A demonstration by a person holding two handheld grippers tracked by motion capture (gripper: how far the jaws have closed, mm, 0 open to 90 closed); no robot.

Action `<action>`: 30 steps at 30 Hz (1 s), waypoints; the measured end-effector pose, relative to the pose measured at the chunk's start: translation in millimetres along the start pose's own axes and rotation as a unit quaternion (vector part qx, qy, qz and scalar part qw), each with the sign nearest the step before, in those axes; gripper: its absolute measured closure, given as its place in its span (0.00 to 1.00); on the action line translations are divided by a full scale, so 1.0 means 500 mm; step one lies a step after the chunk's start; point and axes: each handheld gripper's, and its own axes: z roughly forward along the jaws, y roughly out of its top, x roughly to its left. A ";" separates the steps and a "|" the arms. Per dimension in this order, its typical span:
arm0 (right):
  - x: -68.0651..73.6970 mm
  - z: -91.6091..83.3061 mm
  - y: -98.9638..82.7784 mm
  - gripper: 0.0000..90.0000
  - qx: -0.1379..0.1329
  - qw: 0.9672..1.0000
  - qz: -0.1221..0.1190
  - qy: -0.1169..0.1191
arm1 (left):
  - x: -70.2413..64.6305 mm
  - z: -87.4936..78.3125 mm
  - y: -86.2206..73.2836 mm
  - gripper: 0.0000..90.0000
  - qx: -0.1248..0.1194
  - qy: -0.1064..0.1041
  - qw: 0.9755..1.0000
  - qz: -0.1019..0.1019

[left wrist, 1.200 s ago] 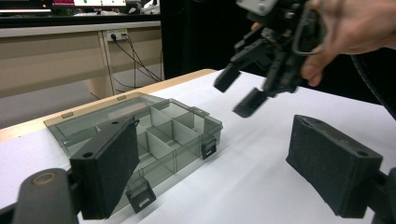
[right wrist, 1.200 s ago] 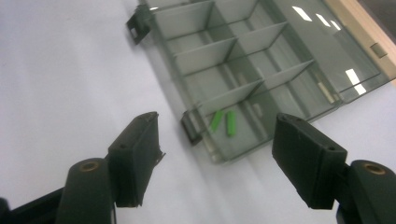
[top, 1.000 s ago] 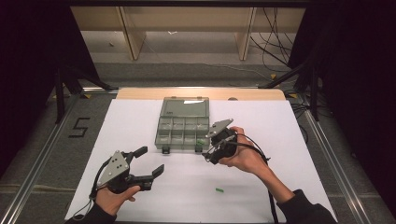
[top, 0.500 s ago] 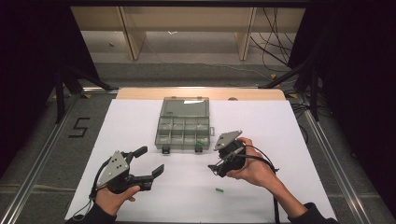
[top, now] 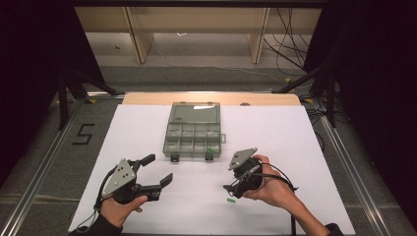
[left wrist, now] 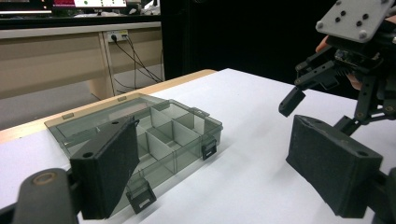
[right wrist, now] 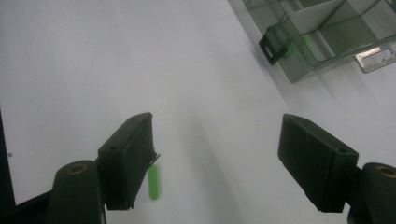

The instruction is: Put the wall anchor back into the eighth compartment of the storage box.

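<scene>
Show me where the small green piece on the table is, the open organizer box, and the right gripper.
small green piece [top: 229, 200], high view, its middle, on the white table.
organizer box [top: 193, 147], high view, a divider wall inside the tray.
right gripper [right wrist: 217, 161], right gripper view, midway between its open fingertips.

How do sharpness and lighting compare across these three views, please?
High view: soft overall, dark surroundings, evenly lit white table. Left gripper view: crisp organizer box, near jaws slightly soft. Right gripper view: the green piece is smeared, and so is the box corner.
</scene>
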 end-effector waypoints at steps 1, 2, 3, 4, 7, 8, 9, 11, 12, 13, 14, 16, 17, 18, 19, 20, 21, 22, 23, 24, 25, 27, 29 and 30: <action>0.002 0.002 -0.002 0.31 0.002 1.000 -0.008 0.002 | 0.000 0.000 0.000 0.18 0.000 0.000 1.000 0.000; 0.004 0.002 -0.002 0.32 0.007 1.000 -0.009 0.004 | 0.000 0.000 0.000 0.18 -0.001 0.000 1.000 0.000; 0.008 0.004 -0.003 0.33 0.009 1.000 -0.012 0.005 | 0.000 0.000 0.000 0.18 -0.001 0.000 1.000 0.000; 0.011 0.005 -0.005 0.34 0.013 1.000 -0.016 0.012 | 0.000 0.000 0.000 0.18 0.000 0.000 1.000 0.000; 0.021 0.010 -0.009 0.37 0.022 0.999 -0.027 0.021 | 0.000 0.000 0.000 0.18 -0.001 0.000 1.000 -0.001; 0.024 0.010 -0.010 0.38 0.028 0.999 -0.029 0.027 | 0.000 0.000 0.000 0.18 -0.001 0.001 1.000 -0.001; 0.026 0.012 -0.012 0.39 0.032 0.999 -0.029 0.029 | 0.000 0.000 0.000 0.18 0.000 0.001 1.000 0.000; 0.030 0.016 -0.015 0.41 0.039 0.998 -0.032 0.031 | -0.001 0.000 0.000 0.18 0.000 0.000 1.000 0.001; 0.031 0.018 -0.016 0.43 0.044 0.998 -0.035 0.035 | -0.001 0.000 0.000 0.18 -0.001 0.000 1.000 0.001; 0.033 0.019 -0.018 0.44 0.048 0.998 -0.032 0.038 | -0.001 0.000 0.000 0.18 -0.001 0.000 1.000 0.000; 0.034 0.021 -0.019 0.44 0.050 0.997 -0.032 0.040 | 0.000 0.000 0.000 0.18 0.000 0.000 1.000 0.001; 0.036 0.023 -0.020 0.47 0.056 0.997 -0.033 0.044 | 0.000 0.000 0.000 0.18 0.000 0.000 1.000 0.001; 0.036 0.025 -0.020 0.48 0.058 0.997 -0.037 0.046 | 0.000 0.000 0.000 0.18 -0.001 0.000 1.000 0.000; 0.037 0.026 -0.020 0.48 0.062 0.996 -0.035 0.046 | 0.000 0.000 0.000 0.18 -0.001 0.001 1.000 0.000; 0.038 0.027 -0.021 0.49 0.065 0.996 -0.036 0.047 | 0.000 0.000 0.000 0.18 -0.001 0.001 1.000 0.000; 0.040 0.029 -0.021 0.50 0.067 0.996 -0.037 0.050 | 0.000 0.000 0.000 0.18 0.000 0.000 1.000 0.001; 0.040 0.030 -0.022 0.50 0.069 0.996 -0.038 0.051 | -0.001 0.000 0.000 0.18 0.000 0.000 1.000 0.001; 0.041 0.031 -0.022 0.51 0.074 0.995 -0.038 0.052 | -0.001 0.000 0.000 0.18 -0.001 0.000 1.000 0.001; 0.041 0.032 -0.022 0.52 0.075 0.995 -0.041 0.052 | -0.001 0.000 0.000 0.18 -0.002 0.000 1.000 0.000; 0.042 0.032 -0.022 0.53 0.076 0.995 -0.042 0.054 | -0.001 0.000 0.001 0.18 -0.002 0.000 1.000 0.001; 0.042 0.033 -0.022 0.54 0.076 0.995 -0.044 0.055 | 0.000 0.000 0.000 0.18 -0.001 -0.001 1.000 0.001; 0.043 0.034 -0.022 0.55 0.081 0.994 -0.044 0.058 | 0.000 0.000 0.000 0.18 -0.001 0.000 1.000 -0.001; 0.044 0.036 -0.023 0.56 0.084 0.994 -0.043 0.060 | 0.000 0.000 0.000 0.18 0.000 0.000 1.000 0.000; 0.044 0.037 -0.023 0.57 0.088 0.993 -0.044 0.059 | -0.001 0.000 0.000 0.18 0.000 0.000 1.000 0.001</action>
